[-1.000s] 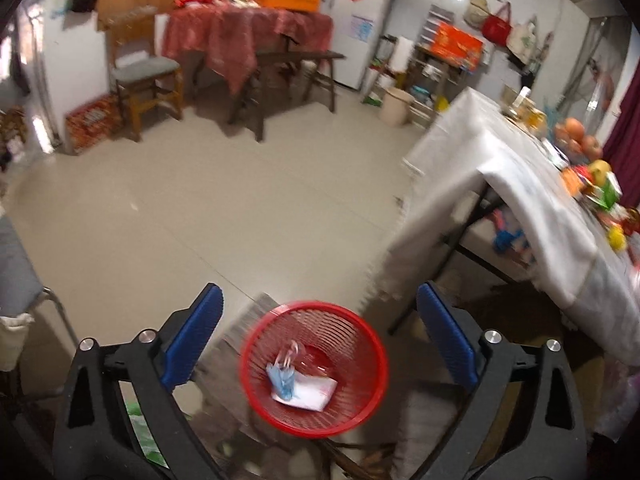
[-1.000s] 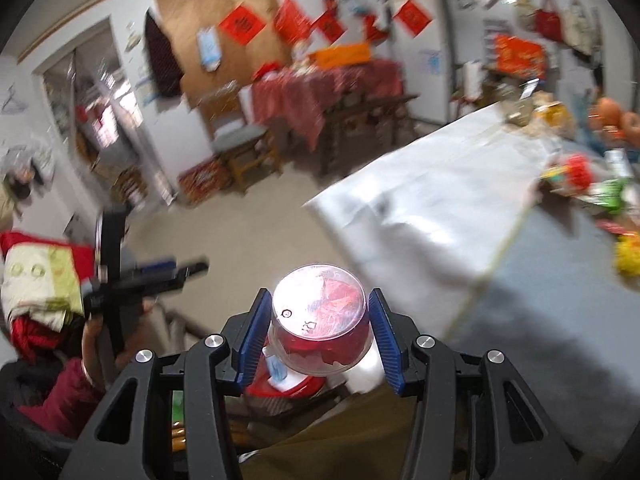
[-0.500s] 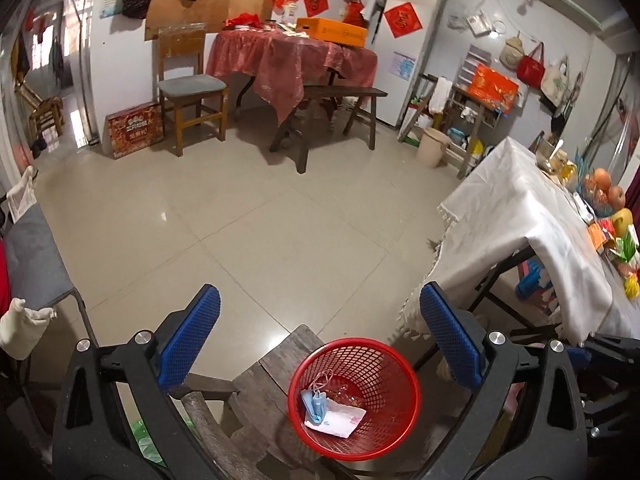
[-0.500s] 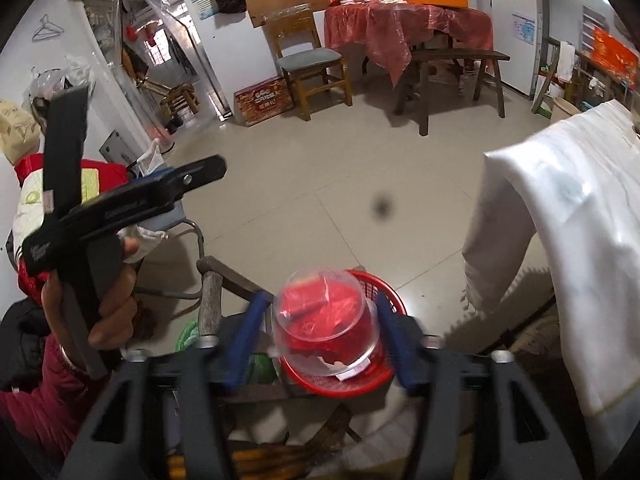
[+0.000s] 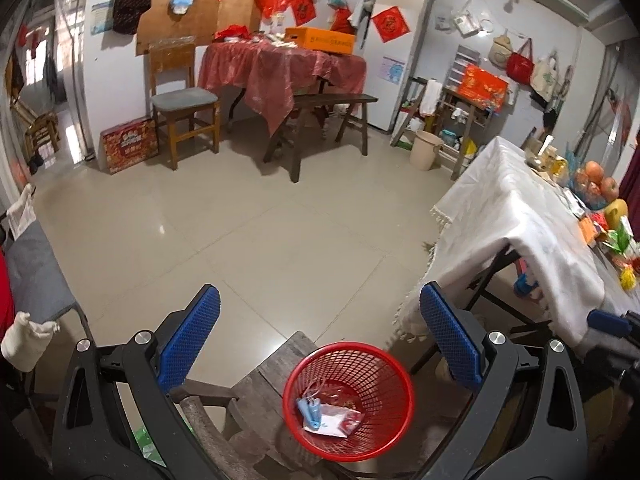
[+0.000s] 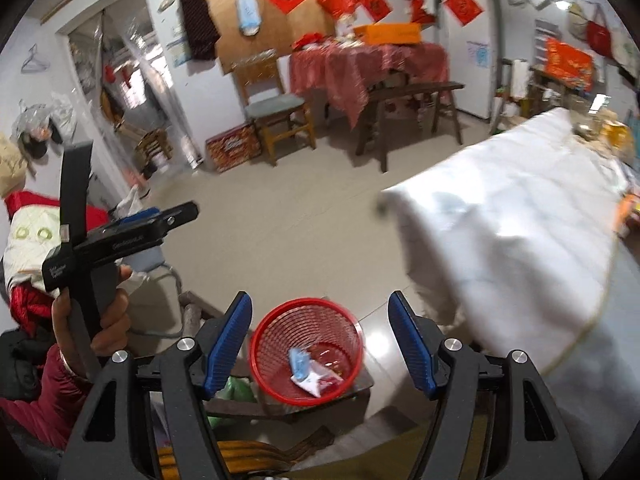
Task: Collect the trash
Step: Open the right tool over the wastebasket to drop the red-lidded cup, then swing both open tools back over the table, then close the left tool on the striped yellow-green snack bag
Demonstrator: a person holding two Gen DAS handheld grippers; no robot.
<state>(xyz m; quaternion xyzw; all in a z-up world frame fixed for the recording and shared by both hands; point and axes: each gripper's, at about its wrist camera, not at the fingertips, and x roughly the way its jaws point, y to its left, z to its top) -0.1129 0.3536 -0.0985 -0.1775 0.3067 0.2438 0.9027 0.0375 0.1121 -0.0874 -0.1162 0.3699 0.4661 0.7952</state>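
A red mesh trash basket point(image 5: 384, 368) stands on a dark wooden stool point(image 5: 264, 400); it also shows in the right wrist view point(image 6: 276, 332). It holds a blue face mask point(image 5: 310, 410), white paper and red scraps. My left gripper point(image 5: 320, 340) is open and empty above and behind the basket. My right gripper point(image 6: 320, 340) is open and empty right over the basket. The left gripper also shows in a hand at the left of the right wrist view point(image 6: 120, 236).
A table with a white cloth point(image 5: 516, 220) stands to the right, with fruit and packets point(image 5: 600, 200) at its far end. A grey chair point(image 5: 36, 272) is at the left. A red-covered table point(image 5: 280, 68), bench and wooden chair point(image 5: 180, 100) stand far across the tiled floor.
My right gripper held a clear plastic cup with red inside over the basket; its jaws have now opened and the cup is gone from them. The left gripper lifted slightly.
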